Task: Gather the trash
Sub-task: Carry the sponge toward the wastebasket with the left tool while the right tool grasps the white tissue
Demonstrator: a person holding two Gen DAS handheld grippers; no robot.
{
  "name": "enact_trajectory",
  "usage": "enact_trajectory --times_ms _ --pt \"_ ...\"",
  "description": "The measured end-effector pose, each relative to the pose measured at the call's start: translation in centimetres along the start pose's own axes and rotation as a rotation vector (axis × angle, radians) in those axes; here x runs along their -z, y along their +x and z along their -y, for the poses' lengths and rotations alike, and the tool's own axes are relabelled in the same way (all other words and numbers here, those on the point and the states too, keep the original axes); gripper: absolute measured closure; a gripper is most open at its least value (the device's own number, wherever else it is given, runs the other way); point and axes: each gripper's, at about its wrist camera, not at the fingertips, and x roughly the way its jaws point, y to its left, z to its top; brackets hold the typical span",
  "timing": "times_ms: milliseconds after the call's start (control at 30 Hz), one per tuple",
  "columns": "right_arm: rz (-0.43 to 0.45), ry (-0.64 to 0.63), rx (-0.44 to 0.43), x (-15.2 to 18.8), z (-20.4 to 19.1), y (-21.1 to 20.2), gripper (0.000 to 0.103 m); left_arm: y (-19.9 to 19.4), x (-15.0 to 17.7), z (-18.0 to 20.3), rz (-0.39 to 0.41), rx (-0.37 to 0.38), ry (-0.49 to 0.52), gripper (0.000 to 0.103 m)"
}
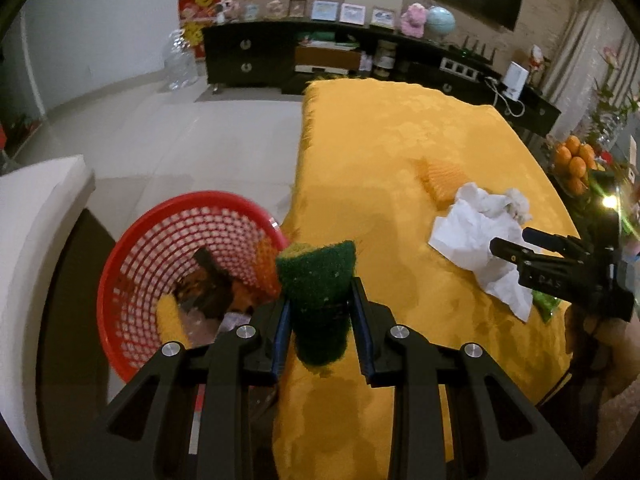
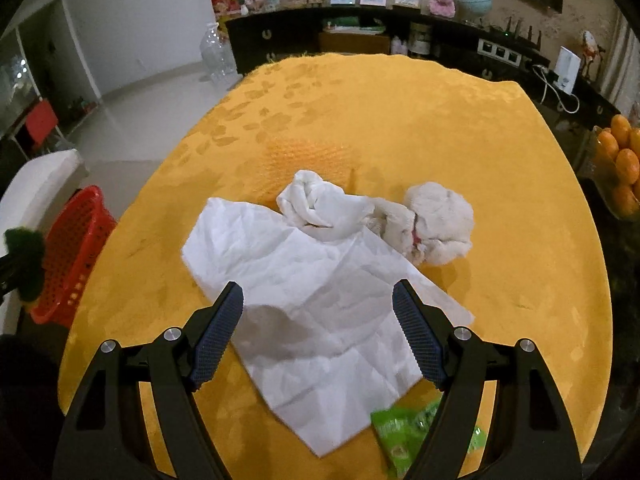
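Yellow tablecloth (image 2: 500, 160) carries crumpled white paper (image 2: 320, 300) – the right gripper (image 2: 318, 320) spreads wide above it, while the left gripper (image 1: 320, 300) pinches a green scouring pad (image 1: 320, 280) beside the red basket (image 1: 132, 280).

A table (image 2: 520, 160) is covered by a yellow cloth. On it are laid a flat white paper (image 2: 320, 300), crumpled tissues (image 2: 440, 220), an orange net (image 2: 308, 156) and a green wrapper (image 2: 396, 436).
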Motion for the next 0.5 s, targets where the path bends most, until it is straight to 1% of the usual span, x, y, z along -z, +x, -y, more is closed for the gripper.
enact_trajectory --times_ms 133,200,267,333,467,500 --pt "-0.025 -0.01 0.014 0.1 -0.3 1.2 0.03 -0.3 0.4 -1.0 0.0 -0.005 -0.022 0.077" --pt "-0.039 -0.017 0.001 0.3 -0.5 1.4 0.04 -0.5 0.4 -1.3 -0.001 -0.006 -0.031 0.077" --pt "-0.056 -0.03 -0.012 0.4 -0.9 1.6 0.058 -0.5 0.4 -1.5 -0.002 -0.005 -0.037 0.077" --pt "-0.069 -0.049 -0.027 0.8 -1.4 1.6 0.067 -0.5 0.3 -1.5 -0.003 -0.004 -0.04 0.077" --pt "-0.071 -0.05 -0.062 1.9 -2.0 0.9 0.078 -0.5 0.4 -1.4 -0.001 -0.001 -0.04 0.077" --pt "-0.074 -0.054 -0.072 2.1 -2.2 0.8 0.079 -0.5 0.4 -1.4 -0.001 0.001 -0.039 0.077"
